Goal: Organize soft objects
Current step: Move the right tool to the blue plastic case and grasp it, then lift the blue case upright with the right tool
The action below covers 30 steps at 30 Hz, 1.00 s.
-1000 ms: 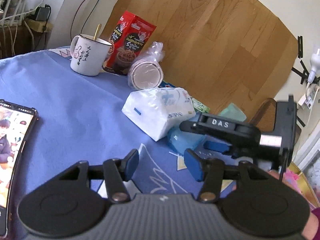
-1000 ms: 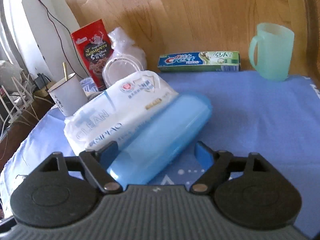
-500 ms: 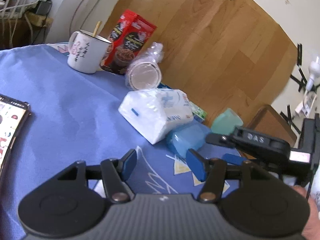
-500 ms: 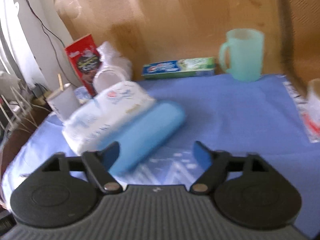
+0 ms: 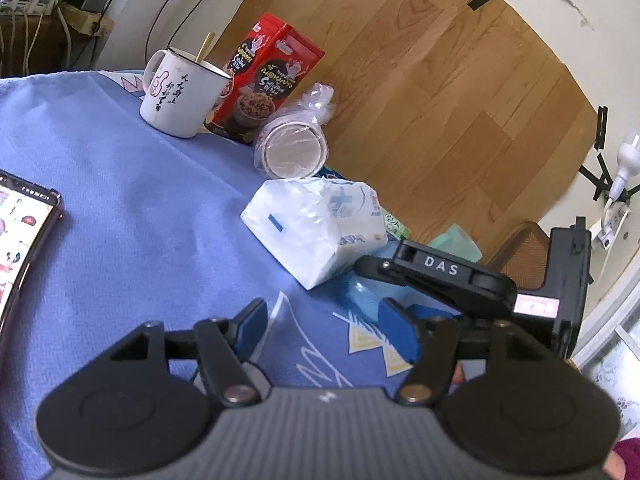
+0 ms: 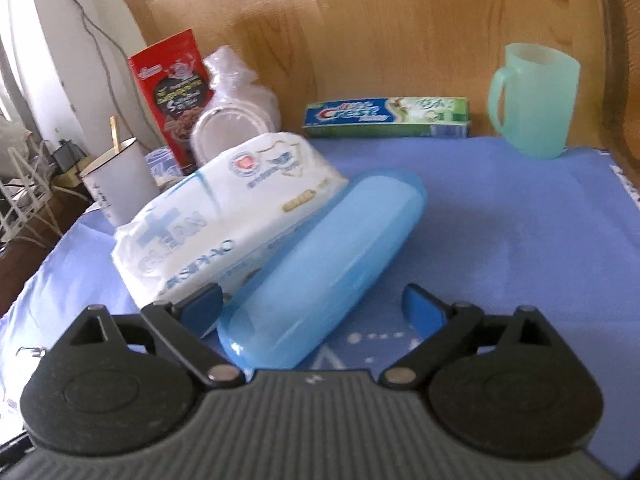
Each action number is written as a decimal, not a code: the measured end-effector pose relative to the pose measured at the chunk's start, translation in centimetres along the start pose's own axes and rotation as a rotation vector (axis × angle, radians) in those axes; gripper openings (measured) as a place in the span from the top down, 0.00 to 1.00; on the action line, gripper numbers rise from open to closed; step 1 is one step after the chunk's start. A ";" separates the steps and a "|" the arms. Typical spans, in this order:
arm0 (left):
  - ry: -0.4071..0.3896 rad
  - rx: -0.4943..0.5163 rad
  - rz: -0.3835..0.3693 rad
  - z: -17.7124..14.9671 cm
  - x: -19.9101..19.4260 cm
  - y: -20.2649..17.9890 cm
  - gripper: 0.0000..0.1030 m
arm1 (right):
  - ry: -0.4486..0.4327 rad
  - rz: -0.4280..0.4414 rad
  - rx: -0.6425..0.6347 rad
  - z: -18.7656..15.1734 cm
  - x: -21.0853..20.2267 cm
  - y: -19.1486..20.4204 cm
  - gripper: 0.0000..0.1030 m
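A white soft pack of tissues [image 5: 316,228] [image 6: 228,208] lies on the blue tablecloth [image 5: 120,200]. A light blue oblong case [image 6: 328,264] lies against its right side, and shows partly in the left wrist view [image 5: 366,294]. My left gripper [image 5: 324,326] is open and empty, above the cloth, short of the pack. My right gripper [image 6: 312,304] is open with its jaws around the near end of the blue case, not closed on it. It also shows in the left wrist view [image 5: 448,276], to the right of the pack.
A white mug [image 5: 182,92], a red snack box [image 5: 268,80] and wrapped plastic cups [image 5: 294,146] stand at the back. A toothpaste box [image 6: 386,116] and a green cup [image 6: 532,100] stand by the wooden board. A phone [image 5: 20,240] lies at the left.
My right gripper pulled back from the blue case half a second ago and has come forward again around its near end. My left gripper has shifted slightly and stays open.
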<state>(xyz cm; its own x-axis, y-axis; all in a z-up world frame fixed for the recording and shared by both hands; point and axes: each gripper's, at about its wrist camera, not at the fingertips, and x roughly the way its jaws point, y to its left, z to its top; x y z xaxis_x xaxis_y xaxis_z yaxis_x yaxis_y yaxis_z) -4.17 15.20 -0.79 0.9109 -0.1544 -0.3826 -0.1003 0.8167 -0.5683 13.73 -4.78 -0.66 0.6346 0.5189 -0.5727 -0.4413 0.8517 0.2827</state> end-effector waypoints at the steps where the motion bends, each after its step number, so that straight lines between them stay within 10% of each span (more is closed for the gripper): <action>1: 0.000 0.001 0.003 0.0 0.0 0.0 0.39 | 0.006 -0.003 0.011 0.1 0.1 0.0 0.08; 8: 0.023 0.034 0.050 -0.1 0.4 -0.6 0.39 | 0.009 -0.013 -0.074 -0.5 0.7 1.4 0.13; 11: 0.033 0.044 0.067 -0.2 0.6 -0.7 0.39 | -0.010 -0.053 -0.113 -0.6 0.2 0.6 0.47; 16: 0.041 0.090 0.108 -0.4 1.0 -1.5 0.38 | -0.014 -0.055 -0.094 -0.4 -0.6 -1.7 0.58; 30: 0.052 0.138 0.143 -0.7 1.2 -2.3 0.38 | -0.086 -0.037 -0.048 -1.9 -3.1 -4.5 0.43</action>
<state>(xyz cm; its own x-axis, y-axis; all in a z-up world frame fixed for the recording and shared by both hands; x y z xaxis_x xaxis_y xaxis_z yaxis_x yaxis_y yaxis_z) -3.14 12.81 -0.42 0.8689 -0.0571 -0.4917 -0.1680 0.9003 -0.4015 12.50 -10.33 -1.64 0.7023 0.4929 -0.5136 -0.4447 0.8672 0.2242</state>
